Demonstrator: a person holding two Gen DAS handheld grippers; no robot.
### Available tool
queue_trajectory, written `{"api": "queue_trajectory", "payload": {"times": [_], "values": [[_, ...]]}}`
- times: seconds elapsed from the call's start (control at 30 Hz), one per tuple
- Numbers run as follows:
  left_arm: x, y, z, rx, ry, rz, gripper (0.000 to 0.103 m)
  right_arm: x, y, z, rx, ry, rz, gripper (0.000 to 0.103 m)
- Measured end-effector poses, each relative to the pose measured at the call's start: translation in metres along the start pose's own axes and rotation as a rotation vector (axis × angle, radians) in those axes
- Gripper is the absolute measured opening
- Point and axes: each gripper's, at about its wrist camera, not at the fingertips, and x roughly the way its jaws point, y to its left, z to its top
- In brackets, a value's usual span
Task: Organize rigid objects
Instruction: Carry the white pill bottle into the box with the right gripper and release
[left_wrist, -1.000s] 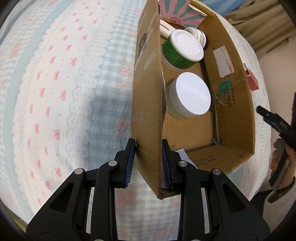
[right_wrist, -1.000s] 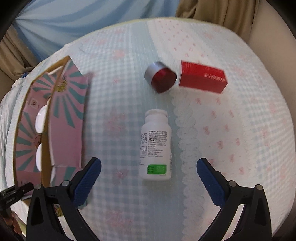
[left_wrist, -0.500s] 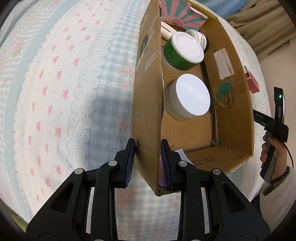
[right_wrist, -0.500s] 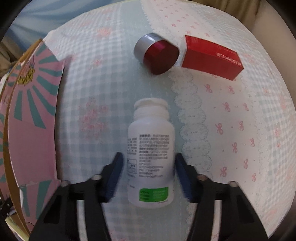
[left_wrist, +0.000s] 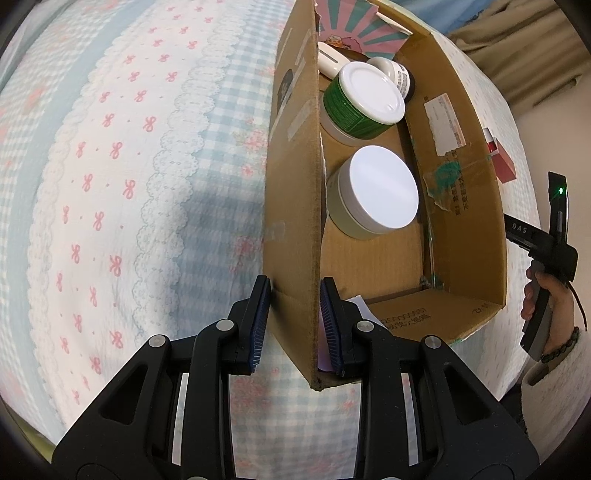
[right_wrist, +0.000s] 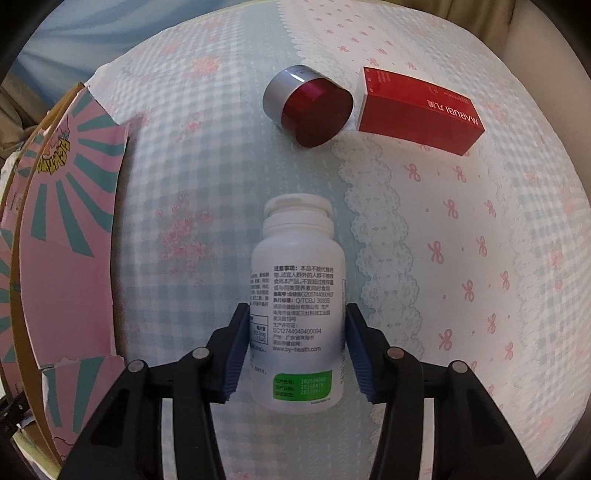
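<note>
A white pill bottle (right_wrist: 297, 295) with a green label patch lies on the bedspread, cap pointing away. My right gripper (right_wrist: 295, 325) is shut on its body, blue pads pressing both sides. Beyond the bottle a dark red jar (right_wrist: 310, 103) with a silver band lies on its side beside a red carton (right_wrist: 417, 109). My left gripper (left_wrist: 293, 321) is shut on the near wall of an open cardboard box (left_wrist: 291, 206). Inside the box stand a white-lidded jar (left_wrist: 384, 192), a green-labelled jar (left_wrist: 365, 92) and a small bottle (left_wrist: 395, 72).
Both views show a soft bedspread (left_wrist: 129, 184) with blue checks and pink bows. The box's pink and teal flap (right_wrist: 70, 236) spreads out left of the bottle. A hand (left_wrist: 554, 306) holds a gripper handle past the box's right wall. Beige curtains hang at the back.
My right gripper came down over the white bottle and its jaws went from wide open to shut on it. The left gripper kept its hold on the box wall.
</note>
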Motion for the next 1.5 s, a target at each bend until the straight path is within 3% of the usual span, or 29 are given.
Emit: {"api": "queue_trajectory", "payload": {"times": [0.13,0.37,0.57,0.77,1.0,1.2,1.5], "values": [[0.001,0.001,0.001,-0.002,-0.001,-0.002,0.025,-0.009,-0.013,0.005,0.036,-0.02,0.05,0.046],[0.001,0.001,0.001,0.0,0.005,-0.009,0.025,-0.061,-0.021,0.003,0.085,-0.071,0.095,0.046],[0.001,0.002,0.003,0.013,0.02,-0.012,0.025,-0.121,-0.007,0.009,0.103,-0.143,0.132,0.046],[0.004,0.004,0.008,0.031,0.036,-0.036,0.025,-0.166,0.034,0.019,0.085,-0.193,0.206,0.046],[0.007,0.007,0.014,0.053,0.058,-0.051,0.025,-0.165,0.106,0.025,0.035,-0.171,0.293,0.046],[0.01,0.009,0.019,0.046,0.071,-0.061,0.025,-0.135,0.171,0.02,-0.001,-0.106,0.369,0.046],[0.01,0.016,0.02,0.058,0.07,-0.087,0.025,-0.084,0.225,0.008,-0.031,0.021,0.417,0.046]]}}
